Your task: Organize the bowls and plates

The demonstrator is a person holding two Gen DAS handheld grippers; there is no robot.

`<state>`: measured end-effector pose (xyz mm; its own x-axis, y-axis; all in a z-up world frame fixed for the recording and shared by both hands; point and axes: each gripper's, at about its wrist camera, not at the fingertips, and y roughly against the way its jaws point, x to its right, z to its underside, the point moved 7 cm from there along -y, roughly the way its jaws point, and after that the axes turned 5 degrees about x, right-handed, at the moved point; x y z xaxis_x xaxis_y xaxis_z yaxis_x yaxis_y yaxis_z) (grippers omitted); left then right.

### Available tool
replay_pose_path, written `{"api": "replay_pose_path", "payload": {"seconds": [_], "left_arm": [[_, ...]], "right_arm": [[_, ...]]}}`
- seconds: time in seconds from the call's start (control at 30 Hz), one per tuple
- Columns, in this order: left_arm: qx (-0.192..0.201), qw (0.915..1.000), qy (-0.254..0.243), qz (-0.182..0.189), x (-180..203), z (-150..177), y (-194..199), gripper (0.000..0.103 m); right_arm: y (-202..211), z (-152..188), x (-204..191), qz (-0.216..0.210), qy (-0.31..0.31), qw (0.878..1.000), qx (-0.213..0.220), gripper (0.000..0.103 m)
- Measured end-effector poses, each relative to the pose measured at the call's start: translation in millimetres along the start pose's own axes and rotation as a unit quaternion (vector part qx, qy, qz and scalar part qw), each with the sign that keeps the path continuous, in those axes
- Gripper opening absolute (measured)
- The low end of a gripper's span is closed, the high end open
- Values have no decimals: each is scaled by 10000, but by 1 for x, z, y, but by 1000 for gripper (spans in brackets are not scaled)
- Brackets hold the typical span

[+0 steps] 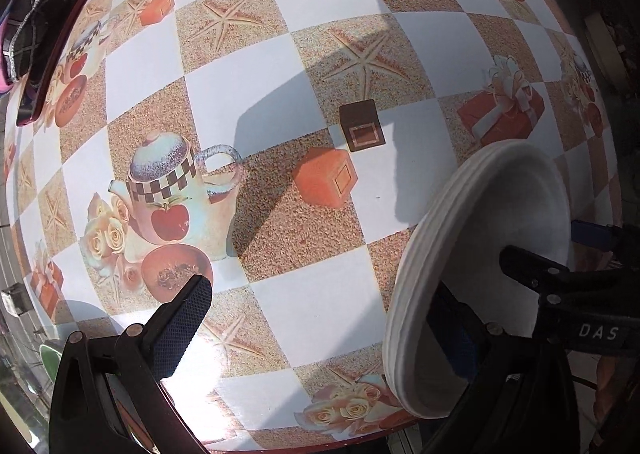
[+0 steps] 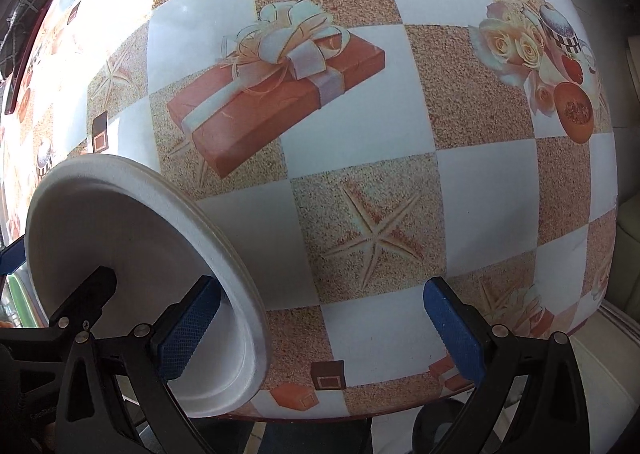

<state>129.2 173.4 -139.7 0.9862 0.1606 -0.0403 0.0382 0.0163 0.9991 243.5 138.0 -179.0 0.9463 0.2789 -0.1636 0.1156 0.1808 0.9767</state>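
A stack of white plates (image 1: 472, 238) with ribbed rims sits at the table's front edge, at the right of the left wrist view and as the plates (image 2: 132, 238) at the left of the right wrist view. My left gripper (image 1: 320, 330) is open wide; its right finger reaches into the stack's hollow, so the near rim lies between the fingers. My right gripper (image 2: 320, 328) is open too, its left pad inside the hollow and its right pad out over the cloth. Neither gripper is closed on the rim. No bowl is in view.
The round table (image 1: 280, 65) carries a chequered cloth printed with teapots, starfish and gift boxes. Dark checked fabric (image 1: 44, 9) lies along the far left edge. The front table edge (image 2: 320, 416) runs just below the grippers, with pale floor (image 2: 624, 254) to the right.
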Motion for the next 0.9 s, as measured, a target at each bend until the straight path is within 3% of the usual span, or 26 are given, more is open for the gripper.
{"api": "replay_pose_path", "payload": {"seconds": [0.1, 0.13, 0.4, 0.67, 0.73, 0.83, 0.9], "left_arm": [[-208, 9993, 241, 179, -6, 3, -13, 103], [-61, 9996, 239, 162, -5, 1, -12, 103], [20, 9993, 335, 140, 5, 2, -20, 103], [-99, 9990, 403, 144, 1, 3, -20, 98], [-23, 9996, 241, 164, 8, 6, -17, 85], [6, 9994, 193, 276, 19, 12, -14, 65], [-15, 9991, 209, 375, 24, 14, -14, 53]], "right_arm": [[-1, -1, 2, -81, 1, 10000, 25, 103], [-1, -1, 2, -140, -13, 9999, 50, 103], [4, 4, 13, -167, 2, 9995, 274, 103], [2, 2, 13, -180, 6, 9998, 104, 101], [3, 3, 8, -198, 109, 9997, 134, 94], [7, 7, -2, -274, 357, 9988, 178, 71], [7, 9, -8, -405, 372, 9984, 141, 48]]}}
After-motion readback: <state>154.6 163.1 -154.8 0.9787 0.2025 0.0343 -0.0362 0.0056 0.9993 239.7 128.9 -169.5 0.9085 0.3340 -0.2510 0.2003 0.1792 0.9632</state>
